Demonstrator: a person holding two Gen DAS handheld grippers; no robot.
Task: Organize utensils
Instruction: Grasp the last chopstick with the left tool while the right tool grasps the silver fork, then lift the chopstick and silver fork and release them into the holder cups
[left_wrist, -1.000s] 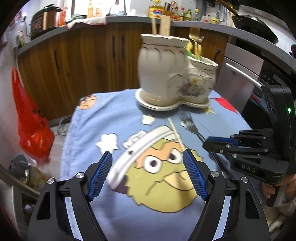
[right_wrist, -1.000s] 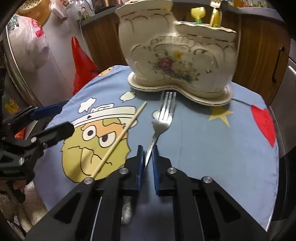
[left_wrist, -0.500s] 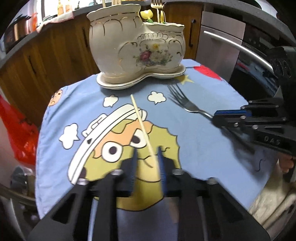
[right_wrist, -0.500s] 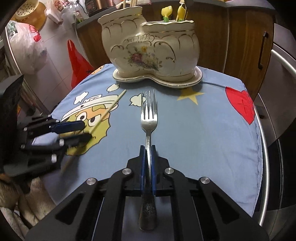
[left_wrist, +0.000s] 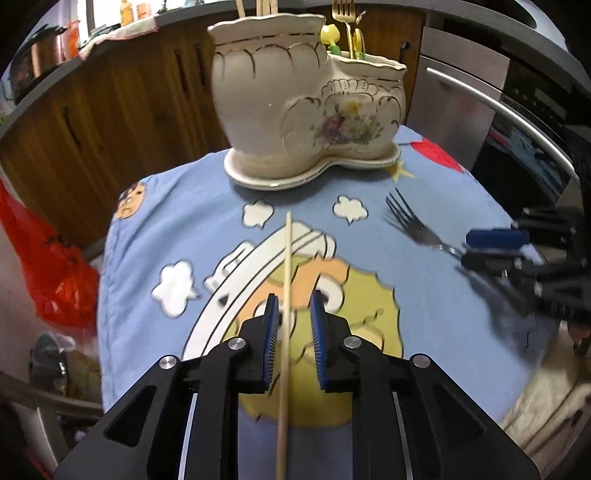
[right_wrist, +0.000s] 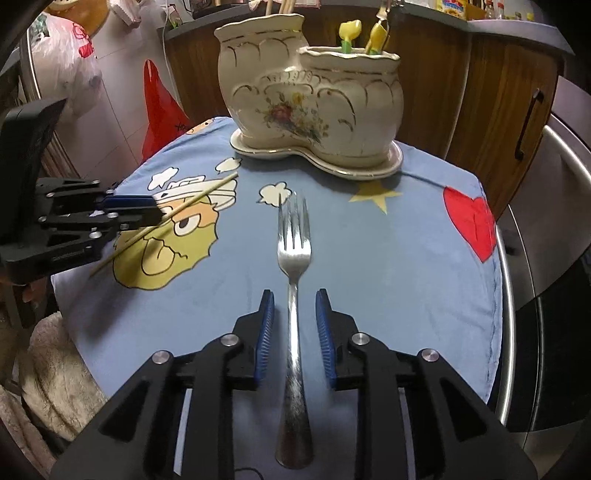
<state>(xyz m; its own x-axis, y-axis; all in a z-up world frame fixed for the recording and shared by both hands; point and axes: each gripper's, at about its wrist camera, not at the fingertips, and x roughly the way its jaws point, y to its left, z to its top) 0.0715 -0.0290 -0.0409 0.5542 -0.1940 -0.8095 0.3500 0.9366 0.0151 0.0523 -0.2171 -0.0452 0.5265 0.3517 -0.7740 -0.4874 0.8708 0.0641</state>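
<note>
A cream two-pot ceramic utensil holder (left_wrist: 303, 107) stands at the far side of the round table; it also shows in the right wrist view (right_wrist: 314, 107). A wooden chopstick (left_wrist: 286, 295) runs between the pads of my left gripper (left_wrist: 292, 325), whose jaws stand a little apart from it. A steel fork (right_wrist: 294, 280) lies on the cloth between the pads of my right gripper (right_wrist: 294, 328), with a gap on each side. The fork (left_wrist: 413, 225) and right gripper (left_wrist: 517, 254) show at the right of the left wrist view; the left gripper (right_wrist: 147, 212) and chopstick (right_wrist: 166, 225) show at left.
A blue cartoon-print cloth (right_wrist: 388, 266) covers the table. The holder's pots hold chopsticks, a gold fork (left_wrist: 345, 22) and yellow-handled utensils (right_wrist: 349, 33). Wooden cabinets (left_wrist: 110, 99) stand behind, an oven (left_wrist: 517, 122) to the right, a red bag (left_wrist: 48, 266) on the floor at left.
Both grippers have opened: the right one was shut on the fork handle and the left one nearly shut on the chopstick. The pads now stand apart from both.
</note>
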